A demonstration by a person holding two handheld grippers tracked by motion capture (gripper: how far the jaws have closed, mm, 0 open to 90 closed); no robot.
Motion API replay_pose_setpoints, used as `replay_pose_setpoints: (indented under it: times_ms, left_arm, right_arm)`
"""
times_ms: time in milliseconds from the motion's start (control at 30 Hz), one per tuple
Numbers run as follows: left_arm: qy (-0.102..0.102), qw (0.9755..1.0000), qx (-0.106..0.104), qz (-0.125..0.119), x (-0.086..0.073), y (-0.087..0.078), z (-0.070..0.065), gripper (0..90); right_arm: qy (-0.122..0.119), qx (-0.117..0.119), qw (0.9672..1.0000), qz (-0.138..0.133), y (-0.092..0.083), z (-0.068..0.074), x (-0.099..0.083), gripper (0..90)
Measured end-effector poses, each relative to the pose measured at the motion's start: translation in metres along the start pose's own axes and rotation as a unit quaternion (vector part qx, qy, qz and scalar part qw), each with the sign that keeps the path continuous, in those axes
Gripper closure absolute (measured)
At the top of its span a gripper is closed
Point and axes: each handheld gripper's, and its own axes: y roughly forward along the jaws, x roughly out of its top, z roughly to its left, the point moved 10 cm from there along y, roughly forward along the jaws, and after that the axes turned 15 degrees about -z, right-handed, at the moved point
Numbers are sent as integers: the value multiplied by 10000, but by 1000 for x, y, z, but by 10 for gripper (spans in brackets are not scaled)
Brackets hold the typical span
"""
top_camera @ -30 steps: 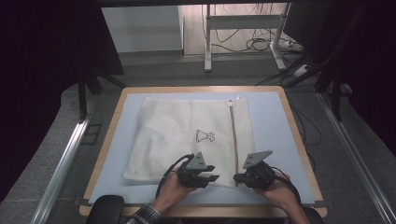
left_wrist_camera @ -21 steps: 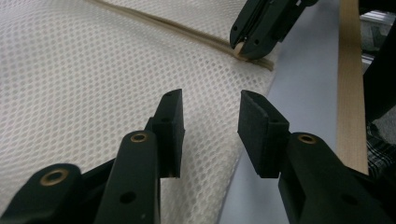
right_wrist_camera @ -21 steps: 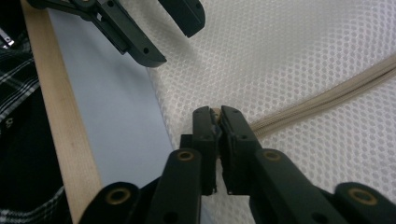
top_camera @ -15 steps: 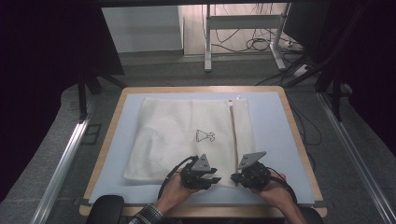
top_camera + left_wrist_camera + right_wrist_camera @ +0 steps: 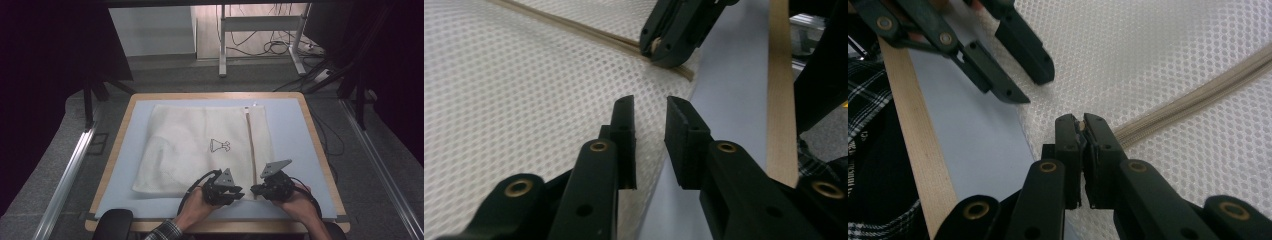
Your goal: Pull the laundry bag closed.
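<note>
Right tool (image 5: 1081,125) pinched shut on the zip end (image 5: 1079,126) at the mesh bag's (image 5: 200,145) near edge. Left tool (image 5: 650,112) just closing, small gap, gripping nothing. Zip pull hidden between the pads.

In the high view the left gripper (image 5: 235,190) and right gripper (image 5: 258,189) cover the bag's (image 5: 200,145) near edge, so the zip's (image 5: 249,145) near end cannot be seen there. The small print (image 5: 220,145) on the bag is too small to read. In the right gripper view the closed jaws hide what sits between them, save for a pale sliver at the zip (image 5: 1198,97) end. The left gripper view cuts the bag (image 5: 524,90) off at the left and top edges. A checked sleeve (image 5: 868,100) is cut by the frame edge.
</note>
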Motion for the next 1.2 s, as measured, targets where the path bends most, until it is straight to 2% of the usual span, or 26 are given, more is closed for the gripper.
replay_pose_setpoints:
  times_ms: [133, 167, 267, 333, 367, 467, 533, 633, 933, 1200]
  left_arm:
    - [42, 9999, -58, 80, -2, 7, -5, 769]
    - [105, 9999, 1, 114, -3, 9, -5, 777]
    - [98, 9998, 37, 144, -4, 9, -5, 794]
    - [154, 9997, 69, 155, -4, 9, -6, 812]
    - [303, 9993, 76, 210, -5, 8, -6, 817]
    - [317, 9993, 76, 206, -6, 8, -6, 825]
    - [237, 9996, 83, 147, -5, 9, -7, 832]
    - [251, 9995, 71, 152, -5, 9, -7, 835]
    - [246, 9995, 31, 170, -5, 9, -5, 840]
    - [249, 9996, 30, 163, -5, 9, -5, 840]
  right_arm:
    - [-37, -7, 10000, -1, 0, 0, 0, 853]
    - [-55, -13, 10000, 14, 0, 0, 0, 854]
    - [-62, -7, 10000, 18, 0, 0, 0, 855]
    - [-74, -4, 10000, 31, 0, -1, 0, 856]
    - [-135, -46, 9999, 40, 1, -2, 0, 859]
    - [-213, -94, 9997, 9, 1, -4, 1, 860]
    - [-226, -155, 9996, -27, 2, -6, 3, 861]
    - [-248, -282, 9993, -37, 4, -15, 5, 863]
    - [-227, -266, 9994, -80, 6, -24, 8, 861]
    - [-220, -341, 9990, -160, 6, -31, 12, 861]
